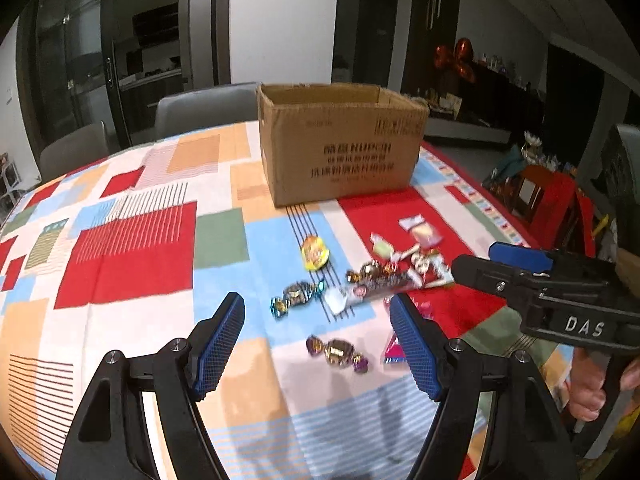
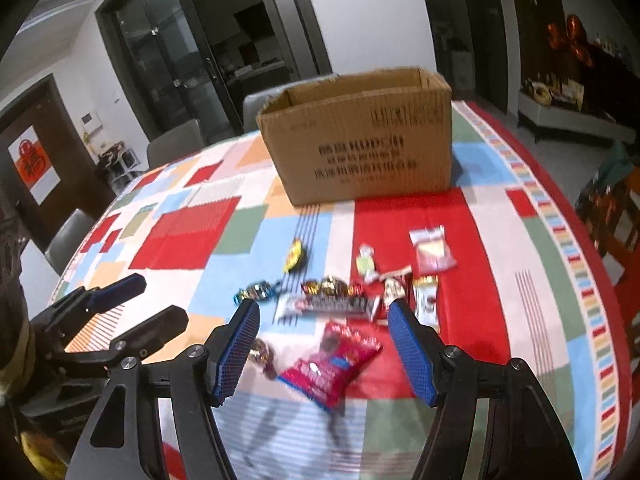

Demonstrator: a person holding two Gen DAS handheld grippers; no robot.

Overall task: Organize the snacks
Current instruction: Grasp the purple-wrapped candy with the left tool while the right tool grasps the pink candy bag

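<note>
Patchwork tablecloth (image 1: 132,256) in red, blue, orange and white across table. Left gripper (image 1: 318,344) spread wide, nothing clamped, hovering over cloth; purple-and-gold wrapped candy (image 1: 338,353) lying between its blue pads (image 1: 218,346), untouched. Blue-ended candy (image 1: 296,296) and yellow round snack (image 1: 315,254) just beyond. Open cardboard box (image 1: 340,140) upright at far side, well apart from snacks. Long dark bar (image 2: 328,306) mid-pile. Red snack bag (image 2: 332,362) flat between right gripper (image 2: 324,350) fingers, no contact, jaws released. Clear packets (image 2: 432,252) furthest right.
</note>
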